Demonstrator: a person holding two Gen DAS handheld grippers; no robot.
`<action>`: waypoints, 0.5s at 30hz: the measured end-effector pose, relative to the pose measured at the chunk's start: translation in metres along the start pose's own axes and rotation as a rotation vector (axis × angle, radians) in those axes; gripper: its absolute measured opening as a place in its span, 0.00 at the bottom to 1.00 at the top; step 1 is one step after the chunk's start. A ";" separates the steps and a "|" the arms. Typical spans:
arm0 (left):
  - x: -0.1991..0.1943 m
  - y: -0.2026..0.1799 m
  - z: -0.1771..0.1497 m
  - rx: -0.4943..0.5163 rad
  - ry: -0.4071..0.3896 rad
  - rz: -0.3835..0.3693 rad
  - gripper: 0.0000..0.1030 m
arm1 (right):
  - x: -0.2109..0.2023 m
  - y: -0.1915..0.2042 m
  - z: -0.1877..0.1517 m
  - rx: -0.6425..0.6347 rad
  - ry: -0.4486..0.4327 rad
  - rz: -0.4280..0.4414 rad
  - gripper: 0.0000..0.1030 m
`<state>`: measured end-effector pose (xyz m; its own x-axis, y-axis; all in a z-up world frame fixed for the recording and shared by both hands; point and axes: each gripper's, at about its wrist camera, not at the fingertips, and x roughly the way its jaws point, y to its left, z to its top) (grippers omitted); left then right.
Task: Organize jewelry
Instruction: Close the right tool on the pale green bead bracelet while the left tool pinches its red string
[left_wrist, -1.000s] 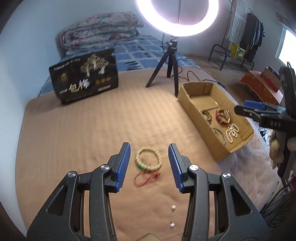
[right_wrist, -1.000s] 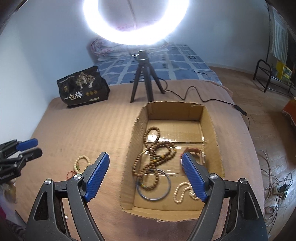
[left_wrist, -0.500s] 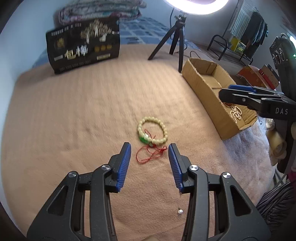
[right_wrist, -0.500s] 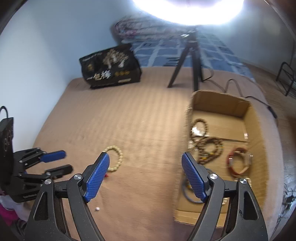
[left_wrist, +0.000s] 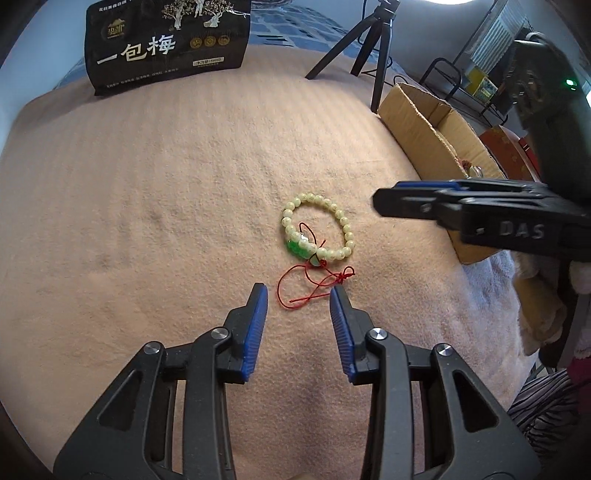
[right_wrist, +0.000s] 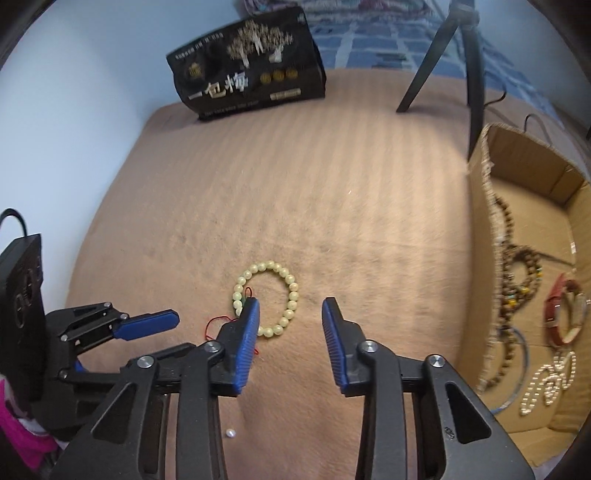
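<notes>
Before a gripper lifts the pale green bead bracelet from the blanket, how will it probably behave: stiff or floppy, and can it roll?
The bead bracelet is separate round beads on a string, so it will probably sag, not hold its ring shape. Its loose red cord will likely dangle and may snag. On the fuzzy tan blanket, it probably will not roll if pushed.

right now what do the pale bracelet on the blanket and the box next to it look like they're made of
Pale bracelet: round, glossy, cream-green beads, likely jade-like stone or glass, possibly plastic; brighter green beads sit at the knot of a thin red cord.
Box: plain brown corrugated cardboard, matte, with a frayed cut edge.
Blanket: tan, fuzzy, ribbed fleece-like fabric.
</notes>
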<state>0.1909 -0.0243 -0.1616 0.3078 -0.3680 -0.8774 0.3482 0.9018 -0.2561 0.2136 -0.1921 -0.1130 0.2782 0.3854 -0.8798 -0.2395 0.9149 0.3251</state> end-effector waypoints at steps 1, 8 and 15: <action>0.002 0.000 0.001 -0.003 0.000 0.000 0.34 | 0.003 0.000 0.001 0.004 0.005 -0.001 0.28; 0.020 0.000 0.006 -0.007 0.027 -0.005 0.34 | 0.023 -0.004 0.006 0.038 0.026 0.013 0.23; 0.034 -0.006 0.005 0.050 0.039 0.046 0.34 | 0.039 -0.003 0.006 0.038 0.050 0.023 0.22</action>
<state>0.2040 -0.0438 -0.1878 0.2904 -0.3164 -0.9031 0.3785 0.9048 -0.1953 0.2311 -0.1791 -0.1462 0.2257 0.4006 -0.8880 -0.2096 0.9102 0.3573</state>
